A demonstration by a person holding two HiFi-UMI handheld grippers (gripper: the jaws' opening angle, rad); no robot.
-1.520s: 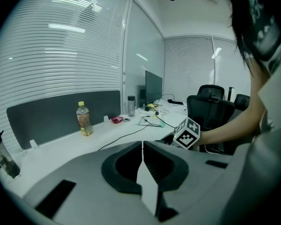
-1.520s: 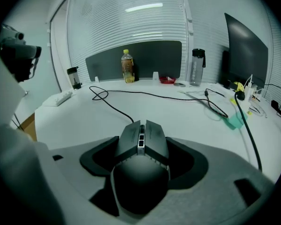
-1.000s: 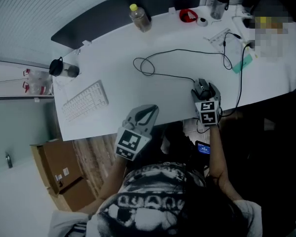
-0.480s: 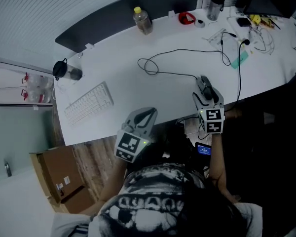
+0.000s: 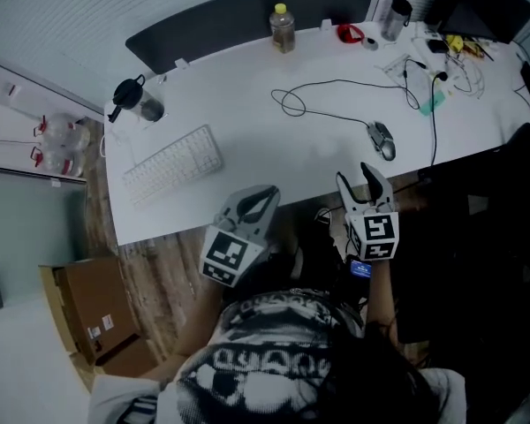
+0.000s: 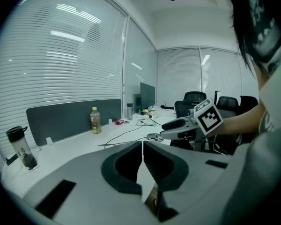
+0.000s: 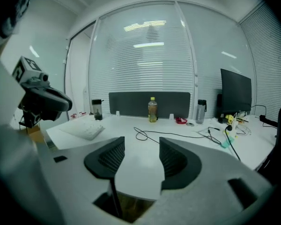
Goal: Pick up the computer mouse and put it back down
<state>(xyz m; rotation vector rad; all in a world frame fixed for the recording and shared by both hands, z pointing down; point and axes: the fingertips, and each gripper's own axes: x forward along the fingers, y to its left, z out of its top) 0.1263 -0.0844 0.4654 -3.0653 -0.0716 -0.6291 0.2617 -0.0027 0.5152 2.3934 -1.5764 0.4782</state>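
The dark computer mouse [image 5: 382,140] lies on the white desk [image 5: 247,131] near its front right edge, and its black cable [image 5: 322,104] loops back across the top. My right gripper [image 5: 353,173] hangs just off the desk's front edge, short of the mouse. Its jaws are apart and closing, with nothing between them [image 7: 142,146]. My left gripper [image 5: 263,193] hovers off the front edge further left, its jaws shut and empty [image 6: 143,146]. The left gripper view shows the mouse [image 6: 153,136] beyond the right gripper's fingers [image 6: 175,124]. In the right gripper view the mouse is hidden.
On the desk are a white keyboard [image 5: 172,164], a dark tumbler [image 5: 137,102], a drink bottle [image 5: 282,28], a steel tumbler [image 5: 396,16] and cable clutter [image 5: 433,69] at the far right. A cardboard box [image 5: 79,312] sits on the floor at left. Office chairs [image 6: 194,100] stand to the right.
My right gripper, which stood over the mouse, has pulled back off the desk edge and left the mouse lying on the top. My left gripper has drifted back slightly.
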